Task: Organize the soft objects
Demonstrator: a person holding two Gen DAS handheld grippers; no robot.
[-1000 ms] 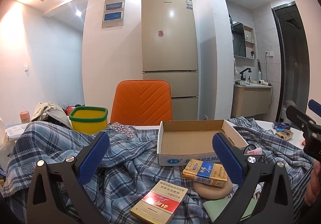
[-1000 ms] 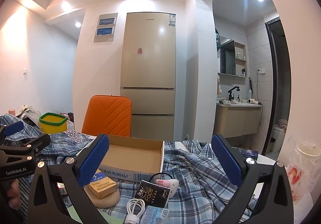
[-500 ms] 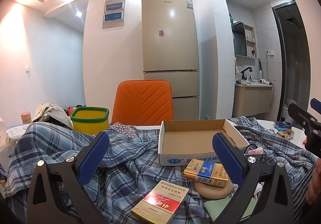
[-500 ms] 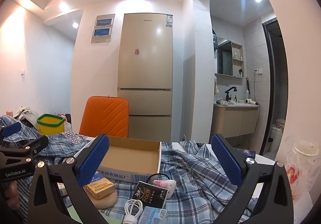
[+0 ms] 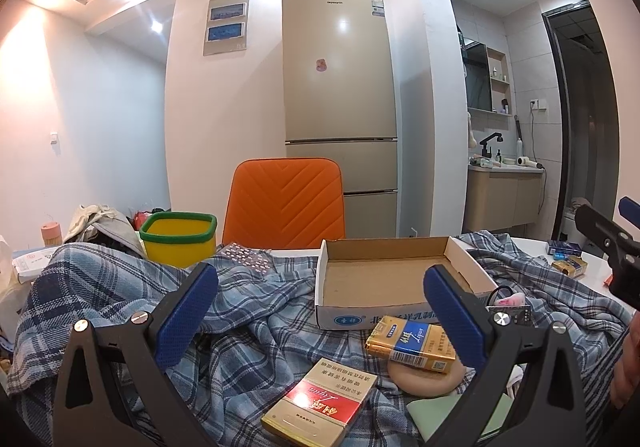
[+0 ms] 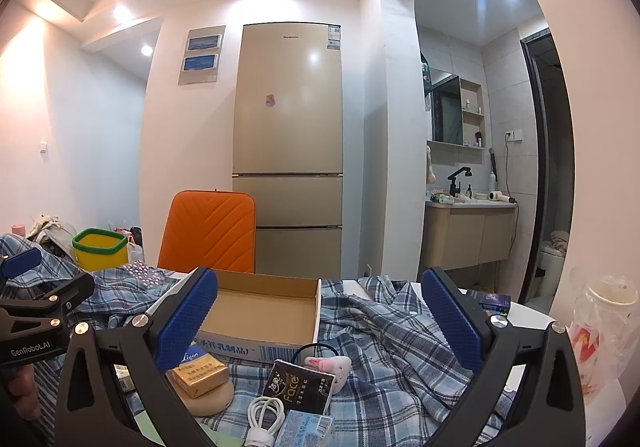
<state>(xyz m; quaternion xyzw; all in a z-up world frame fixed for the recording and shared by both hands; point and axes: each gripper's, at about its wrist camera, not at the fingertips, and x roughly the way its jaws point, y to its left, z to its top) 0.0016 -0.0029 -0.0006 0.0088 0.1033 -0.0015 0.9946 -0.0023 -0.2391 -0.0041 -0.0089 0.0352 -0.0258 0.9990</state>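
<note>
While both claws are held spread wide with nothing between their pads, the left gripper [image 5: 320, 311] and right gripper [image 6: 320, 311] are raised above a rumpled plaid shirt [image 5: 256, 327]. A round tan puff [image 5: 426, 377] is seen nearest, under a gold cigarette pack [image 5: 412, 339]. Behind these, an empty cardboard tray [image 5: 384, 275] is set on the shirt. An orange chair [image 5: 284, 203] is seen beyond.

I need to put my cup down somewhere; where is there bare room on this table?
The open brown cardboard box holds nothing. The white tabletop beyond the rumpled blue plaid cloth shows bare patches. Before the box it is crowded: gold cigarette pack, black tissue packet, white cable.
</note>
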